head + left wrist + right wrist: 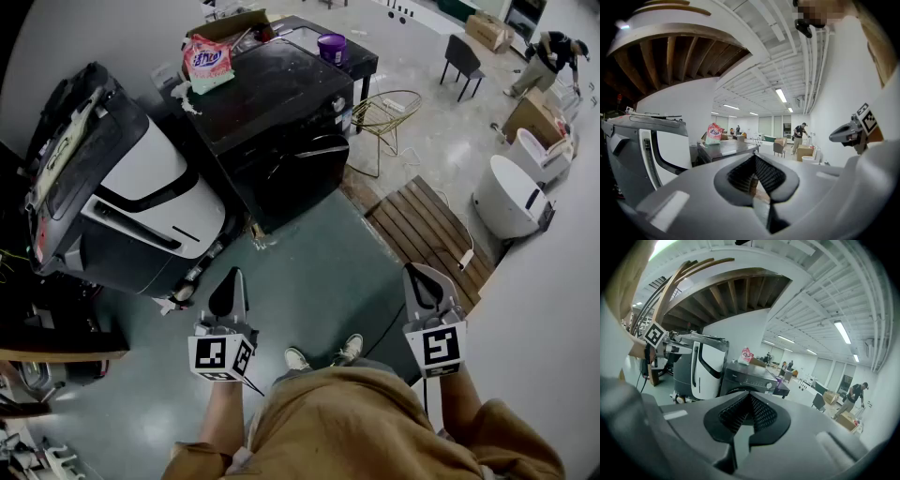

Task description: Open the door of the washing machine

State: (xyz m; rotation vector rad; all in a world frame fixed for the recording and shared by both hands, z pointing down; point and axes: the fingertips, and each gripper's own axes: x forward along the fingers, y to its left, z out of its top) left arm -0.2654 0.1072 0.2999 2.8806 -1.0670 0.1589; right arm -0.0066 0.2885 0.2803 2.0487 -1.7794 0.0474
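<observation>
The black front-loading washing machine (281,103) stands ahead of me with its round door (305,173) closed. It also shows in the left gripper view (724,149) and the right gripper view (745,377). My left gripper (233,274) is held low over the green floor, well short of the machine, with its jaws shut and nothing between them (754,157). My right gripper (418,270) hangs to the right at a like distance, also shut and empty (750,396). Neither gripper touches the machine.
A pink detergent bag (208,61) and a purple tub (332,47) sit on and behind the washer. A big grey-and-white machine (131,187) stands close on its left. A gold wire chair (384,112), wooden slats (431,234) and white toilets (511,192) lie to the right.
</observation>
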